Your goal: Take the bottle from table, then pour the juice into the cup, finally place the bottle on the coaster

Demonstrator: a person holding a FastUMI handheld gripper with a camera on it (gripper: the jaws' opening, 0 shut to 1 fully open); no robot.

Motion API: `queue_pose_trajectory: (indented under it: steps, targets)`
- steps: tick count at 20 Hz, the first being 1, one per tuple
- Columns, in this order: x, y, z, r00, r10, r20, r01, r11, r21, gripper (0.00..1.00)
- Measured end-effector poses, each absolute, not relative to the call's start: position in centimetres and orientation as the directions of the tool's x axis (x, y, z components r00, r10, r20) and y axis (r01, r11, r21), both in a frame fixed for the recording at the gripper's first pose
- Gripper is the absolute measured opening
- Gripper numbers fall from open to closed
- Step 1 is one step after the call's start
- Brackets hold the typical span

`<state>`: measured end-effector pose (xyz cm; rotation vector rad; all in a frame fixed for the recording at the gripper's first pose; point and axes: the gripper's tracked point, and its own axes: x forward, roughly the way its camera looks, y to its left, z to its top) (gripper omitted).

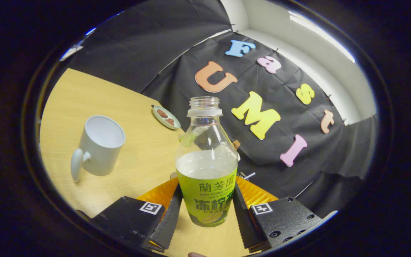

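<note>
Two ribbed black fingers of the gripper [205, 210] press against opposite sides of the bottle [206, 167], clamped on its green-labelled lower body, so the bottle sits squarely between them and rises straight ahead of the camera. Its long axis runs from the labelled base near the fingers up to the open, capless neck, which points away from the gripper and leans only slightly to one side — essentially upright for now. Pale juice fills roughly the lower half, its surface level just above the label. The bottle appears lifted off the wooden table [134, 107], though its base is hard to judge. The cup [98, 146], a white mug with its handle turned toward the gripper's near left, stands on the table to the left of the bottle, well apart, its mouth open and seemingly empty. Pouring likely calls for carrying the neck leftward over that rim, then tipping. The coaster [166, 117] — a small round dish — lies beyond the cup, near the booth wall
</note>
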<state>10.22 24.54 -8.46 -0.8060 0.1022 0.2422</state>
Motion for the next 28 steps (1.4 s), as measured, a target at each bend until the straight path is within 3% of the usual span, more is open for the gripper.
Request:
queue_pose_trajectory:
  steps: [14, 28]
  targets:
    - [10.2, 27.3, -7.3, 0.979, 0.197, -0.053, -0.111, 0.298, -0.948, 0.77]
    - [10.6, 29.2, -6.5, 0.974, 0.225, -0.016, -0.044, 0.121, -0.992, 0.77]
